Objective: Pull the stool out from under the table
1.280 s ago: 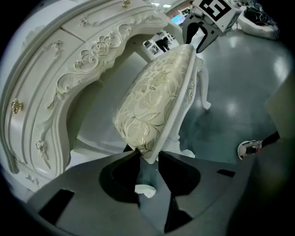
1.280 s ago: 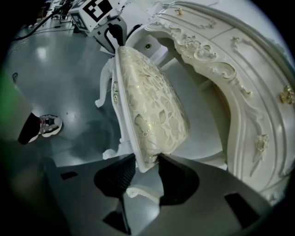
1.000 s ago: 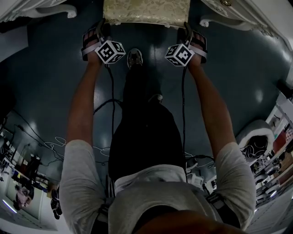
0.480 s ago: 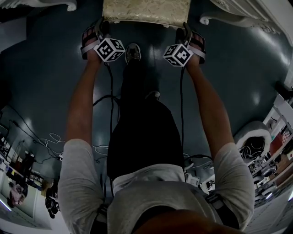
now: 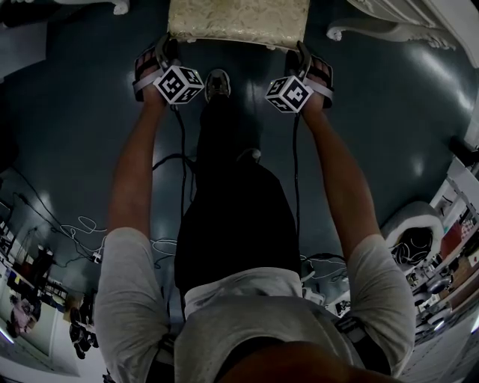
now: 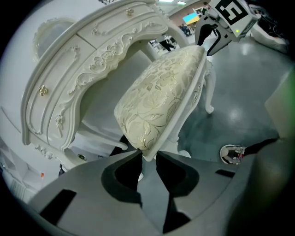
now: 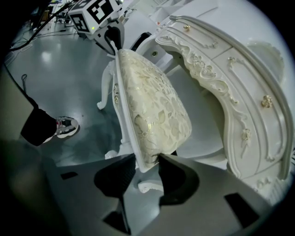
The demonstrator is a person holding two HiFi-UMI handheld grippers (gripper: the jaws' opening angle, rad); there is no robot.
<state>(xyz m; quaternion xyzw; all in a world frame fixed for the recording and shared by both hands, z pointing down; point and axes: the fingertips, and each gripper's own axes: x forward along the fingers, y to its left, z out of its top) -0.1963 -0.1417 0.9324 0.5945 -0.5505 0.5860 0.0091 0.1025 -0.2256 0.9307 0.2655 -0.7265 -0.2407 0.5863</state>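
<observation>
Head view looks down on the stool point(image 5: 239, 21) at the top edge of the picture, standing on the dark glossy floor point(image 5: 75, 127) between the curved white feet of the carved dressing table point(image 6: 92, 60), with its cream, leaf-patterned cushion facing up. The person reaches out with both arms, and one shoe point(image 5: 218, 88) is planted just short of the seat's near edge. The left hand-held gripper point(image 5: 166, 46) is at the seat's near left corner; its jaws have just been closing, and in the left gripper view that corner of cushion and white frame sits pinched between them. The right hand-held gripper point(image 5: 299, 51) is clamped on the near right corner in the same way, both jaws pressing the seat's edge. In both gripper views the stool's far side points toward the table's kneehole
</observation>
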